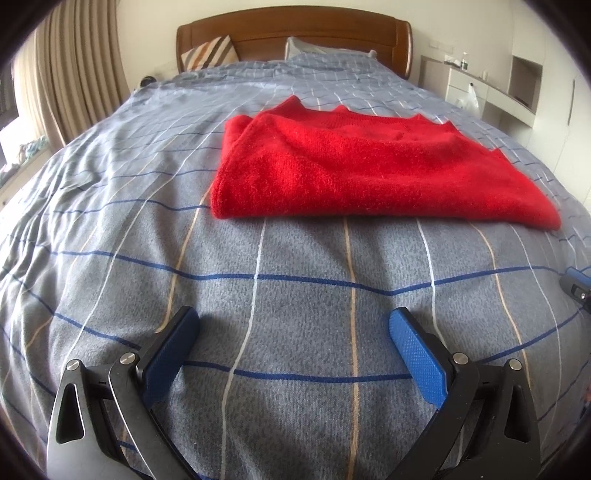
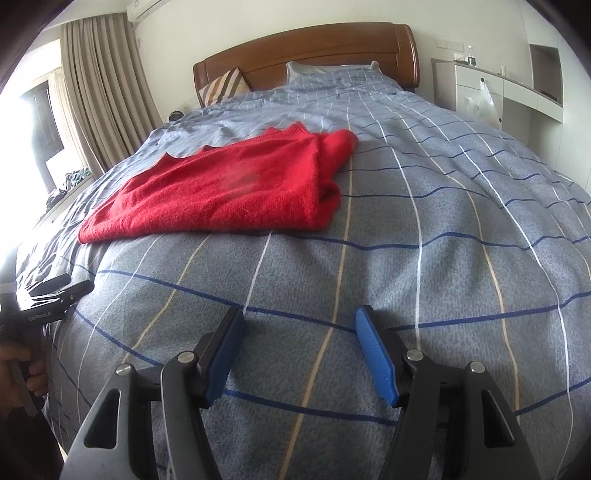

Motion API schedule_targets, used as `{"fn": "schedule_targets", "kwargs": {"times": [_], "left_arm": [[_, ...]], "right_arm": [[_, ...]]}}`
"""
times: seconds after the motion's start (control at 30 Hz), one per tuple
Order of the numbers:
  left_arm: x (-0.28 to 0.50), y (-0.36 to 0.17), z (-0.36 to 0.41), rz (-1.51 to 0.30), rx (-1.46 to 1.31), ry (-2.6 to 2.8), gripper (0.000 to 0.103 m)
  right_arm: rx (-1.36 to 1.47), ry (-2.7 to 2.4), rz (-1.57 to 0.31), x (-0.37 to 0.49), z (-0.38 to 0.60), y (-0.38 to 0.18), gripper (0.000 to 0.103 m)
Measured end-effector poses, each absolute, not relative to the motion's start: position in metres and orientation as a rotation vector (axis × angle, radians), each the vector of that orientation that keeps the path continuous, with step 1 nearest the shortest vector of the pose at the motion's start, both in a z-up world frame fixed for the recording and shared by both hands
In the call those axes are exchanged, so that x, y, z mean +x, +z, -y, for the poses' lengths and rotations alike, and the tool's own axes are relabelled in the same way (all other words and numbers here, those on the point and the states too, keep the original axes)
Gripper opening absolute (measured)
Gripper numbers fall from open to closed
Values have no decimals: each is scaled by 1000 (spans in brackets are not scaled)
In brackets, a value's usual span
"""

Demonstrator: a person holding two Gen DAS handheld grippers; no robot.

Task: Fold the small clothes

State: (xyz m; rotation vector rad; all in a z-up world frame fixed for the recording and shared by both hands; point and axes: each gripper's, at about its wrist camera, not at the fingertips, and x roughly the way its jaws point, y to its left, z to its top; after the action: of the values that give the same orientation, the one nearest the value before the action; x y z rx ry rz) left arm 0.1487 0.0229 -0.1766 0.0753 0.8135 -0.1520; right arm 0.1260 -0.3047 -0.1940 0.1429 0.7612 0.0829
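Note:
A red knit sweater [image 1: 369, 170] lies folded flat on the blue-grey checked bed cover [image 1: 295, 280]. It also shows in the right wrist view [image 2: 229, 188], to the upper left. My left gripper [image 1: 293, 325] is open and empty, low over the cover, short of the sweater's near edge. My right gripper [image 2: 299, 325] is open and empty, over bare cover to the right of the sweater. The left gripper also shows at the left edge of the right wrist view [image 2: 55, 291]. The tip of the right gripper shows at the right edge of the left wrist view [image 1: 576, 286].
A wooden headboard [image 1: 295, 33] with a striped cushion [image 1: 210, 53] and a pillow [image 1: 306, 48] stands at the far end. Beige curtains [image 1: 74, 66] hang on the left. White cabinets [image 1: 491, 88] with a plastic bag stand on the right.

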Motion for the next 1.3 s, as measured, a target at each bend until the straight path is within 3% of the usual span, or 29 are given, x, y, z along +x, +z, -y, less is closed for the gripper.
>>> {"fn": "schedule_targets", "kwargs": {"times": [0.4, 0.63, 0.87, 0.9, 0.93, 0.97, 1.3], "left_arm": [[111, -143, -31, -680, 9, -239, 102], [114, -152, -20, -704, 71, -271, 101], [113, -164, -5, -722, 131, -302, 101], [114, -164, -6, -724, 117, -304, 101], [115, -163, -8, -724, 105, -304, 101], [115, -162, -10, -724, 99, -300, 101], [140, -143, -90, -678, -54, -65, 101]], "right_arm": [[351, 179, -848, 207, 352, -139, 63], [557, 134, -956, 296, 381, -158, 63], [577, 222, -1072, 337, 368, -173, 62], [582, 223, -1086, 340, 365, -176, 52], [586, 235, -1105, 343, 361, -179, 27], [582, 250, -1131, 346, 356, -182, 16], [659, 411, -1055, 355, 266, -98, 13]]}}
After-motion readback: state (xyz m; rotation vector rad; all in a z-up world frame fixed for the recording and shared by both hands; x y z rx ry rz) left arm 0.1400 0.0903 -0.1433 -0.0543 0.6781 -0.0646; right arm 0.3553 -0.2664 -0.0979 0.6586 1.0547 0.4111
